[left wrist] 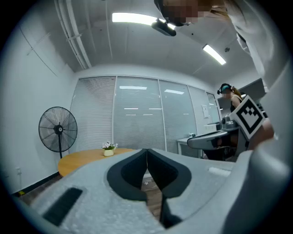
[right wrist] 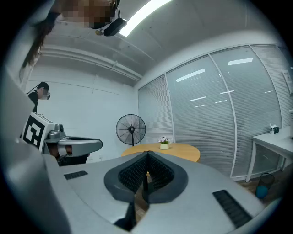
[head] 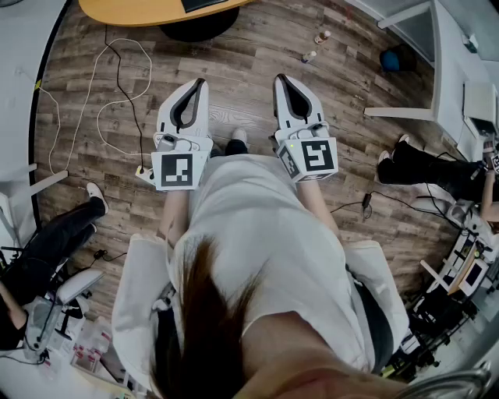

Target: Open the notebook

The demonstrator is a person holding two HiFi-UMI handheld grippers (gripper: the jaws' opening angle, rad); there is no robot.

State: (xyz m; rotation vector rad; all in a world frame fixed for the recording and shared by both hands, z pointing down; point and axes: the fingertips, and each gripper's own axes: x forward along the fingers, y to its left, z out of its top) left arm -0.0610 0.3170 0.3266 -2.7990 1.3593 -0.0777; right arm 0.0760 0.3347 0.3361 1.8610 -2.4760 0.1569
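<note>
Floorboards [head: 242,54] pass beneath closed left gripper [head: 199,82], right gripper [head: 279,79]; table [head: 140,12] cropped.

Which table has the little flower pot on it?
The round wooden table near the standing fan; the white desk on the right has none.

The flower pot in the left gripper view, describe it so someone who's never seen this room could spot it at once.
Along the wall of glass panels with blinds stands a round wooden table. On it sits a small pale pot of whitish flowers, tiny and light beside the tall black fan on its left.
</note>
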